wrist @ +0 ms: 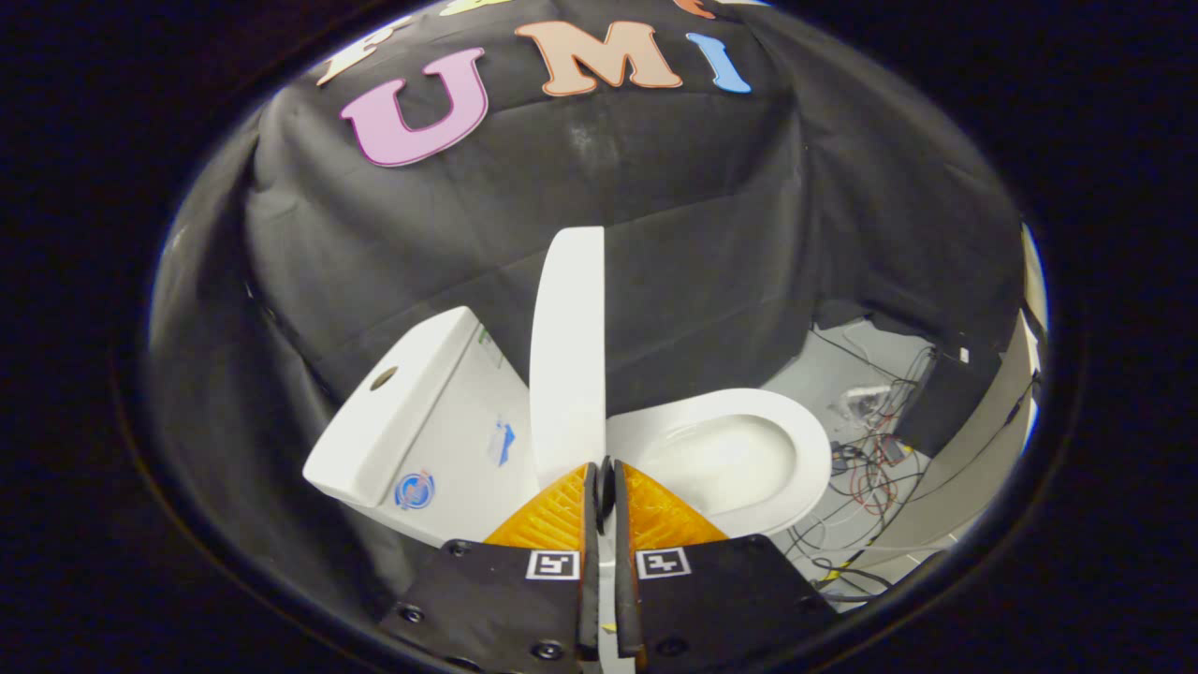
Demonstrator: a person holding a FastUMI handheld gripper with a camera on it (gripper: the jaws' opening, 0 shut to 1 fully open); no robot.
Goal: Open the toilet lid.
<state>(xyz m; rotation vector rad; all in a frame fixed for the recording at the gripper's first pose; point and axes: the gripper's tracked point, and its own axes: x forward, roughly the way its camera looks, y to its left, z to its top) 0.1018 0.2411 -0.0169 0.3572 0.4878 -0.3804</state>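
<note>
- I see the toilet lid (568, 346) raised upright, long axis vertical, between the tank (412, 412) and the open seat (749, 459).
- My fingers (552, 510) are nearly closed, tips pinching the lid's lower edge.
- Cables (870, 487) lie on the floor beyond the bowl.

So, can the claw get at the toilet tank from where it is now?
Probably not directly. The claw looks shut on the edge of the raised toilet lid, which stands upright just ahead of the fingers. The toilet tank lies beyond the lid to one side; the claw would need to release first.
</note>
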